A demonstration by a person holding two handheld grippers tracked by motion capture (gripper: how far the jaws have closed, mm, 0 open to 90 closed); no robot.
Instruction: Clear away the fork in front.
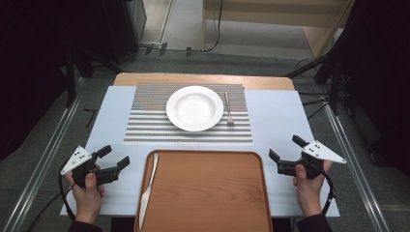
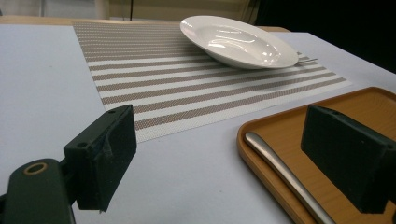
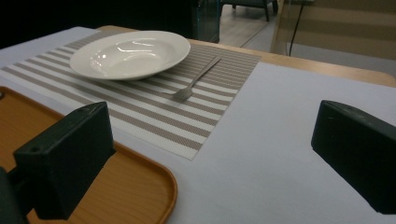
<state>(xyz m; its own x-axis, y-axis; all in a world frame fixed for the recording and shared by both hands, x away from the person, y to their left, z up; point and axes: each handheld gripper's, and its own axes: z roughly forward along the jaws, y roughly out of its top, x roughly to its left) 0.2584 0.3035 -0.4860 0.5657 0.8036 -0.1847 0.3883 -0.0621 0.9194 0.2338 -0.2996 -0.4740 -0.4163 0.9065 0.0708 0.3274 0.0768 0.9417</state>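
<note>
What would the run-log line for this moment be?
left gripper: open, empty | right gripper: open, empty | knife: on tray | fork: on mat beside plate

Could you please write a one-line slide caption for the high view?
Open grippers, left and right, flank a tray holding a knife; plate, fork beyond.

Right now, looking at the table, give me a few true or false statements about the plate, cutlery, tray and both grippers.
1. The fork lies on the striped placemat beside the white plate. True.
2. The knife lies inside the plate. False: it lies on the wooden tray.
3. The left gripper holds the knife. False: its fingers are open and empty.
4. The right gripper is open. True.
</note>
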